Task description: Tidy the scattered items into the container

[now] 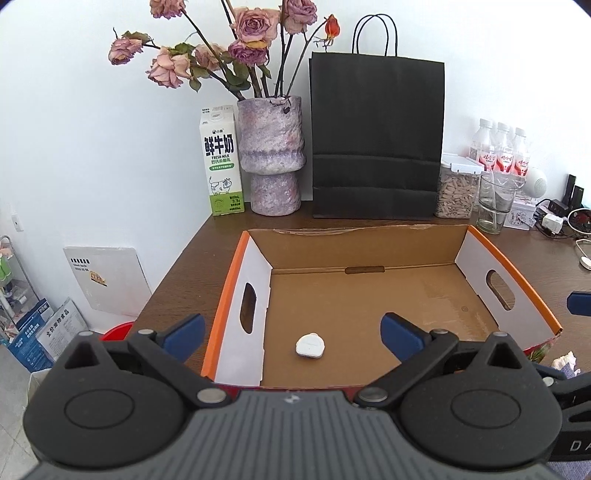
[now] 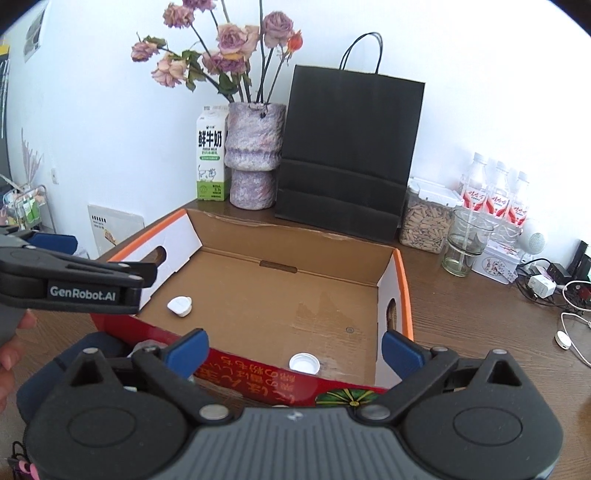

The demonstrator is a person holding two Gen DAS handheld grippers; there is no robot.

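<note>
An open cardboard box (image 1: 369,306) with orange rims and white end walls sits on the brown tabletop (image 1: 192,266), and both hand-held grippers hang at its near edge with nothing between their blue pads. The left hand-held gripper (image 1: 293,332) is spread wide, its pads well apart over the near-left part of the box; straight ahead of it a small white capsule (image 1: 310,345) lies on the box floor, close to the left end wall and not touching either pad. The right hand-held gripper (image 2: 293,350) is also spread wide, over the red printed front wall of the box, and just beyond that wall a white bottle cap (image 2: 304,363) rests open side up on the box floor near the front right corner. In the right wrist view the white capsule (image 2: 180,305) shows at the near-left of the floor, well apart from the cap, and the left hand-held gripper (image 2: 51,240) reaches in from the left edge, with fingers of a hand (image 2: 11,350) at its grip. Behind the box, against the white wall, stand a milk carton (image 1: 221,166), a mottled vase (image 1: 271,155) of dried roses (image 1: 255,26), a black paper bag (image 1: 376,136), a jar of seeds (image 1: 456,190), a drinking glass (image 1: 493,205) and three water bottles (image 1: 502,151).
</note>
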